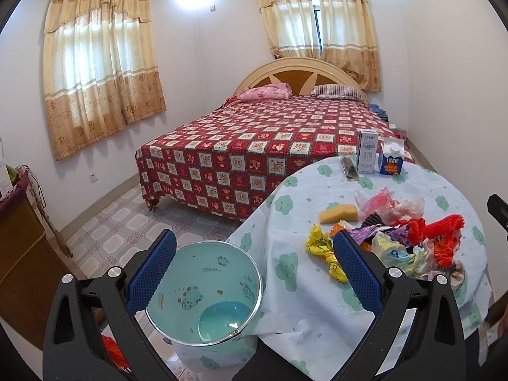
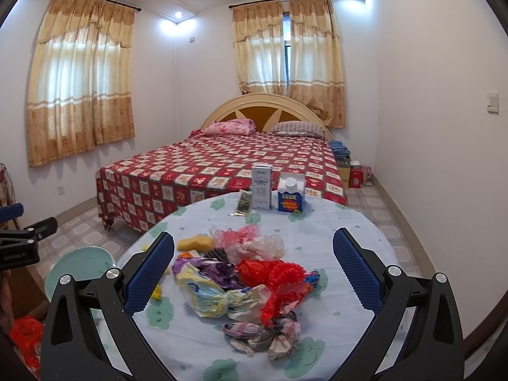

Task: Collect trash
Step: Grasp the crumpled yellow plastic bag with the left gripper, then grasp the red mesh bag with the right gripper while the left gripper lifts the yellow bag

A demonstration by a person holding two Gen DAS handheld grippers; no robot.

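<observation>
A heap of crumpled trash (image 2: 250, 279) lies on the round table (image 2: 343, 222): red netting (image 2: 279, 273), pale plastic bags, a checked rag (image 2: 270, 333), a yellow sponge (image 2: 195, 242). My right gripper (image 2: 254, 250) hovers open over the heap, holding nothing. My left gripper (image 1: 254, 250) is open too, spanning the table's left edge and the teal bin (image 1: 206, 289) on the floor, which looks empty inside. A yellow wrapper (image 1: 324, 250) lies just inside its right finger (image 1: 355, 270). The trash heap (image 1: 412, 241) sits to its right.
Two cartons (image 2: 262, 190) (image 2: 290, 197) and a dark packet (image 2: 243, 207) stand at the table's far edge. A bed with a red checked cover (image 2: 216, 171) lies beyond. A wooden cabinet (image 1: 22, 254) is at the left, with something red (image 2: 25, 333) on the floor.
</observation>
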